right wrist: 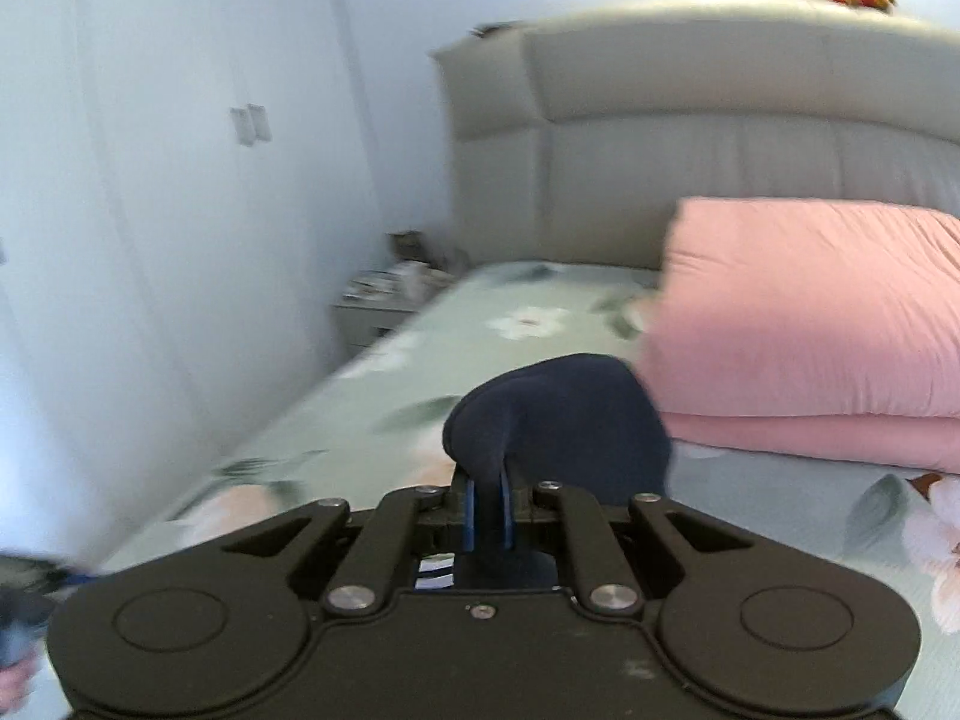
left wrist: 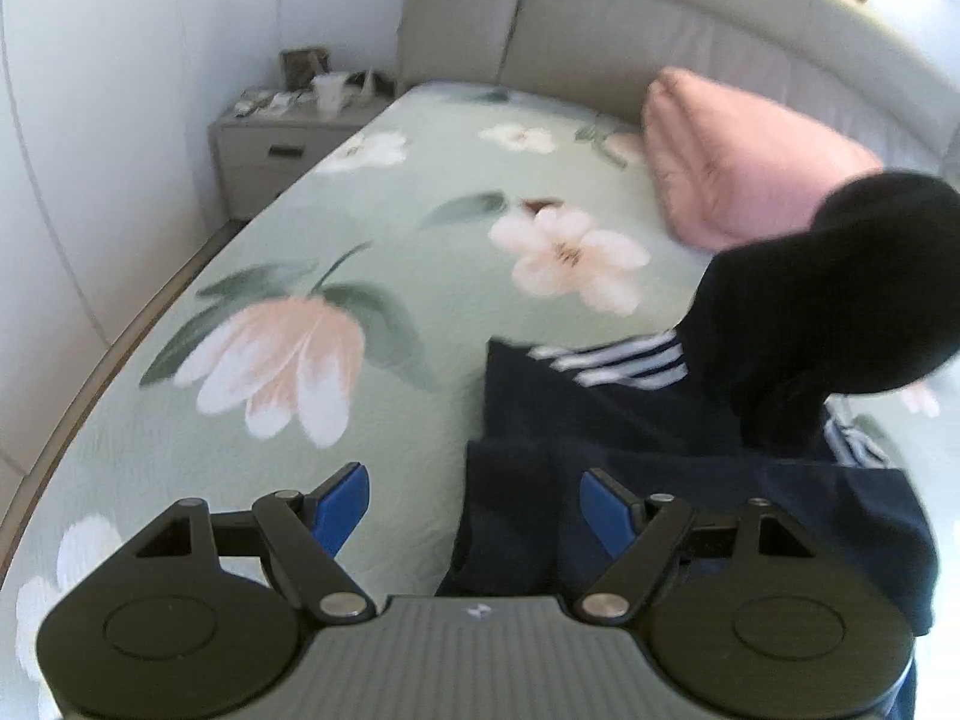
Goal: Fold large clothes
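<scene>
A dark navy garment [left wrist: 660, 420] with white stripes lies partly folded on the floral bedspread [left wrist: 360, 210], at the lower right of the left wrist view. My left gripper [left wrist: 474, 510] is open and empty, its blue pads straddling the garment's left edge. In the right wrist view, my right gripper [right wrist: 487, 510] is shut on a fold of the navy garment [right wrist: 558, 414] and holds it lifted above the bed. That lifted fold shows as a dark bulge [left wrist: 882, 282] at the right of the left wrist view.
A folded pink quilt [right wrist: 810, 324] lies by the grey padded headboard [right wrist: 690, 120]; it also shows in the left wrist view [left wrist: 738, 168]. A cluttered nightstand [left wrist: 282, 138] stands left of the bed. White wardrobe doors [right wrist: 180, 180] run along the left.
</scene>
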